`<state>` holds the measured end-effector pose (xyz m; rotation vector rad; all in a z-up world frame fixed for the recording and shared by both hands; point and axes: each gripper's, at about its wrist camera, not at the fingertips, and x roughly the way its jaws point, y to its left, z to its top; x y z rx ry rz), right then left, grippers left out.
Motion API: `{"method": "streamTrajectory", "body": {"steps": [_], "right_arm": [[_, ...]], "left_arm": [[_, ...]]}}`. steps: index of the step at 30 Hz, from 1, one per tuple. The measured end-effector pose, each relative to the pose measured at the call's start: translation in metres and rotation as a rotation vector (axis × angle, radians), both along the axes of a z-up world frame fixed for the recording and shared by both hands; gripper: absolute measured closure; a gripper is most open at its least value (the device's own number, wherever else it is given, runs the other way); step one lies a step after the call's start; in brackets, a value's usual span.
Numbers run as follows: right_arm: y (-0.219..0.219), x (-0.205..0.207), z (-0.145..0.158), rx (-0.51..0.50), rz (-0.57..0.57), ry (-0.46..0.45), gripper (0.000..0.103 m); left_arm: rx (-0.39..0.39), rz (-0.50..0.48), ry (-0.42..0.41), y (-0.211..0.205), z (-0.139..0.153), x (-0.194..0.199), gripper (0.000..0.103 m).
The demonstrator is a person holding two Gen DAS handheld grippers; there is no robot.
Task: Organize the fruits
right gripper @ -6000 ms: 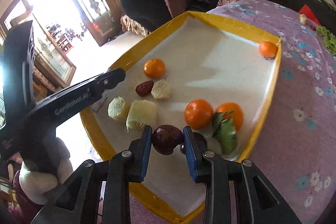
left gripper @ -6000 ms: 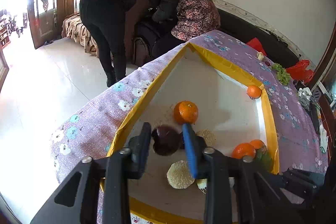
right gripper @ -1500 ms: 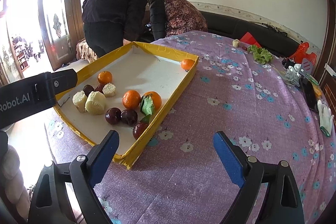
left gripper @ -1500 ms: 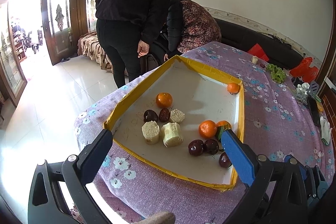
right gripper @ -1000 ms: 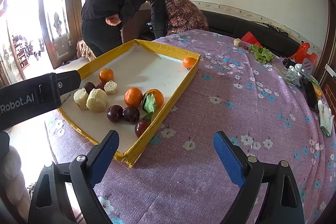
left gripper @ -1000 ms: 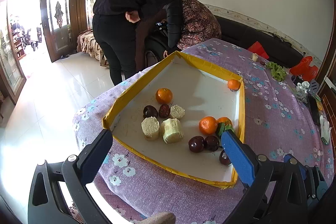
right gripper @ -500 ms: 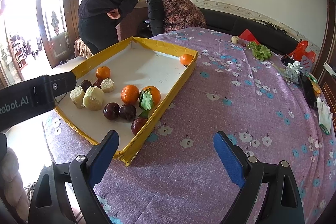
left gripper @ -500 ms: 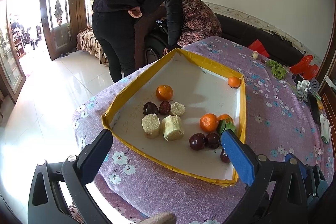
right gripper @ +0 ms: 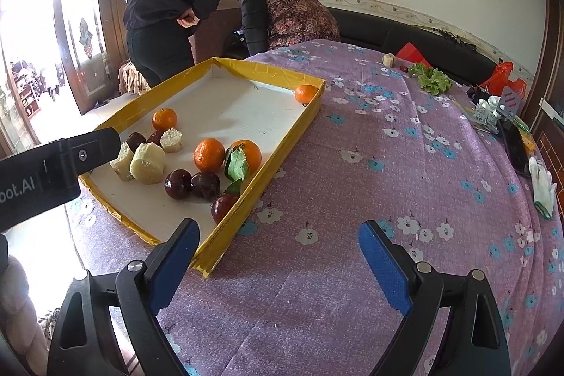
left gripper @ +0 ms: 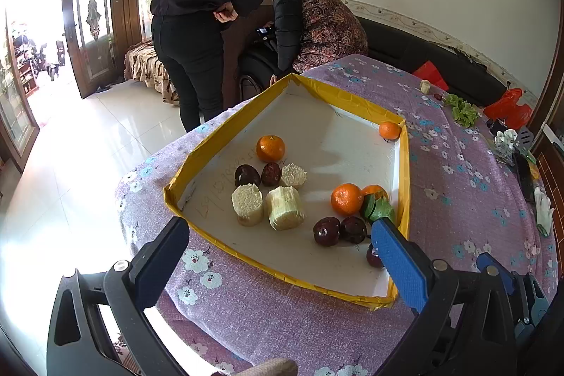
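In the yellow-rimmed tray (left gripper: 404, 164) on the worktop (right gripper: 387, 164): three dark plums (left gripper: 327, 231) near its corner, beside two oranges (left gripper: 347, 198). Ahead of left hand-held gripper (left gripper: 282, 256), spread wide, empty. Left of right hand-held gripper (right gripper: 278, 251), likewise wide, empty.

left gripper (left gripper: 278, 247): jaws spread wide, nothing between the blue pads, held level and pointing forward | right gripper (right gripper: 278, 252): jaws spread wide, empty, level | left gripper's black body crosses the left edge of the right wrist view
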<state>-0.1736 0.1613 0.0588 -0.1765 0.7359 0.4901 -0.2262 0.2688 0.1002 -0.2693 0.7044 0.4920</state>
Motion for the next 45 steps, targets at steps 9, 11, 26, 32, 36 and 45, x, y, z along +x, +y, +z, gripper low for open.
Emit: {"method": "streamTrajectory", "body": {"steps": [9,11,26,32,36,45], "right_arm": [[0.0025,-0.0008,-0.0004,-0.004,0.003,0.000,0.008],[0.0028,-0.0009,-0.0005,-0.004,0.003,0.001,0.008],[0.0036,-0.0002,-0.0029,-0.007,-0.005,0.008,0.008],[0.0031,0.0006,-0.0033,-0.007,-0.004,0.008,0.008],[0.0031,0.0006,-0.0032,-0.007,-0.003,0.008,0.008],[0.0033,0.0002,-0.0032,-0.008,-0.003,0.008,0.008]], "left_arm": [[-0.006,-0.003,0.005,0.0015,-0.0014,0.0007,0.000],[-0.008,-0.005,0.006,0.0015,-0.0018,0.0006,0.000],[-0.012,-0.006,0.014,0.0018,-0.0048,0.0032,0.000],[-0.013,-0.006,0.015,0.0013,-0.0069,0.0037,0.000],[-0.015,-0.006,0.015,0.0016,-0.0075,0.0038,0.000],[-0.015,-0.005,0.017,0.0013,-0.0084,0.0037,0.000]]}}
